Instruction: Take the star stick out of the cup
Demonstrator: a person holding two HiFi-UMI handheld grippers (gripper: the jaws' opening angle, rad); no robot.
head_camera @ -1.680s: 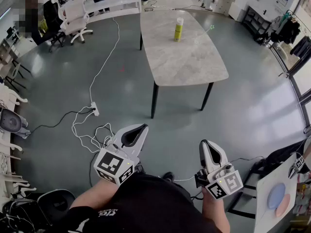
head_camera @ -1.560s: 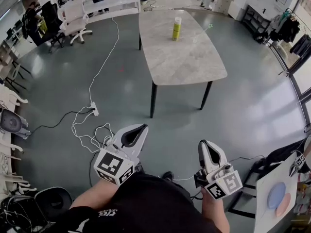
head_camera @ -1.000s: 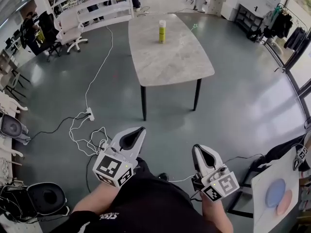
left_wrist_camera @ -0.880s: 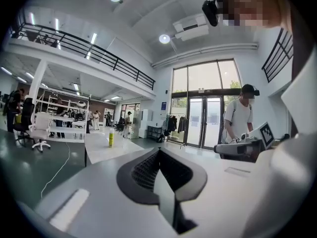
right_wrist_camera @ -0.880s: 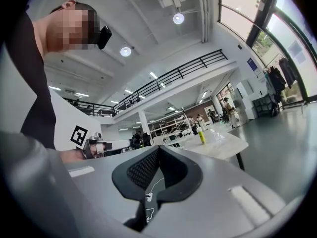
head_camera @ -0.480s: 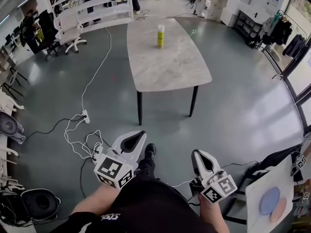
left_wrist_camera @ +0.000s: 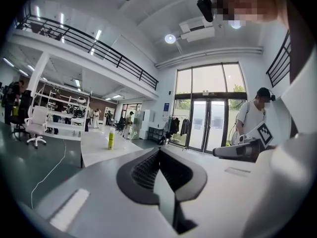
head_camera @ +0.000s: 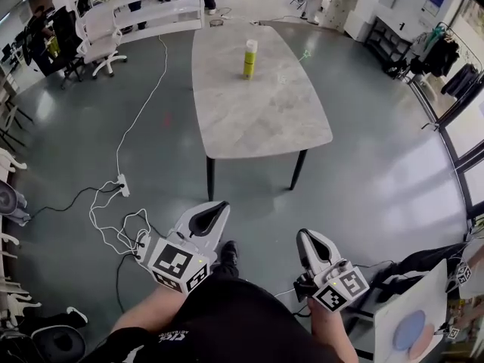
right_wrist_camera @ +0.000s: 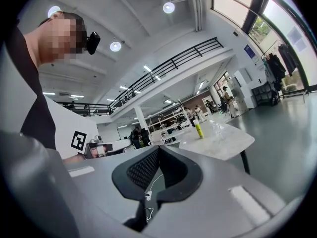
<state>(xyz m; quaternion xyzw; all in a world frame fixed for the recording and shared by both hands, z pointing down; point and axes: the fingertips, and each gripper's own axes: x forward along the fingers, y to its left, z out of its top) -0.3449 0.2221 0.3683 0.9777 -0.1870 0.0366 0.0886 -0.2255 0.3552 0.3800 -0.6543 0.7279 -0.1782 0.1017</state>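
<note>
A yellow-green cylinder (head_camera: pixel 249 57) stands at the far end of a grey marble table (head_camera: pixel 257 112). To its right, a small pale green star (head_camera: pixel 305 54) tops a thin stick. In the right gripper view the stick rises from what looks like a clear cup (right_wrist_camera: pixel 216 128) beside the cylinder (right_wrist_camera: pixel 198 129). The left gripper view shows the cylinder (left_wrist_camera: pixel 111 138) and the star (left_wrist_camera: pixel 134 132) far off. My left gripper (head_camera: pixel 223 206) and right gripper (head_camera: pixel 305 235) hang low near my body, well short of the table. Both are shut and hold nothing.
A white power strip with looped cables (head_camera: pixel 121 181) lies on the grey floor to the left. White chairs (head_camera: pixel 94 32) and a long white bench (head_camera: pixel 162 10) stand at the back left. A board with blue and pink discs (head_camera: pixel 412 327) is at the lower right.
The table has drawn nearer and larger in the head view as I walk toward it. Both grippers stay shut and low in front of me.
</note>
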